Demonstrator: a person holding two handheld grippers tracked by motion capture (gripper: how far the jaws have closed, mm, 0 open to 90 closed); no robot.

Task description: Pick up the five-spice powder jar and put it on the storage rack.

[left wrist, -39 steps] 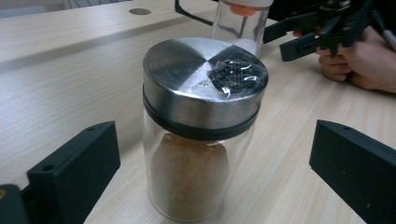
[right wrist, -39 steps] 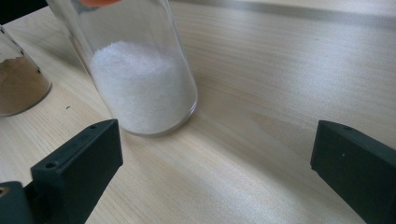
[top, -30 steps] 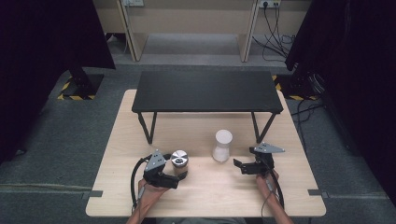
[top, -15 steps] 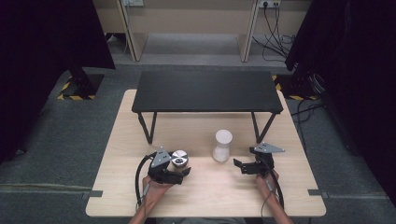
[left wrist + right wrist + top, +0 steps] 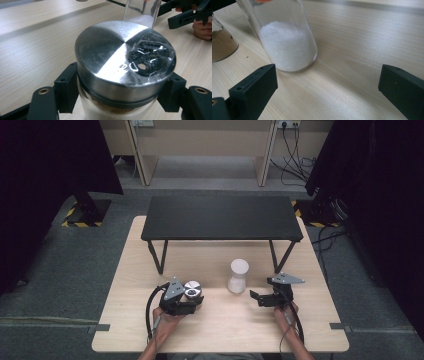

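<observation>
Jar (image 5: 120, 72) base cut off, left gripper (image 5: 192, 301) just clamped it; right gripper (image 5: 257, 298) wide, empty.

Brown-powder jar (image 5: 125, 75) base cut off below; white-powder jar (image 5: 284, 42) top cropped.

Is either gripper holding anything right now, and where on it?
The left gripper has just closed on the metal-lidded jar, its jaws clamping the glass body just below the lid. The right gripper is open, holding nothing.
</observation>
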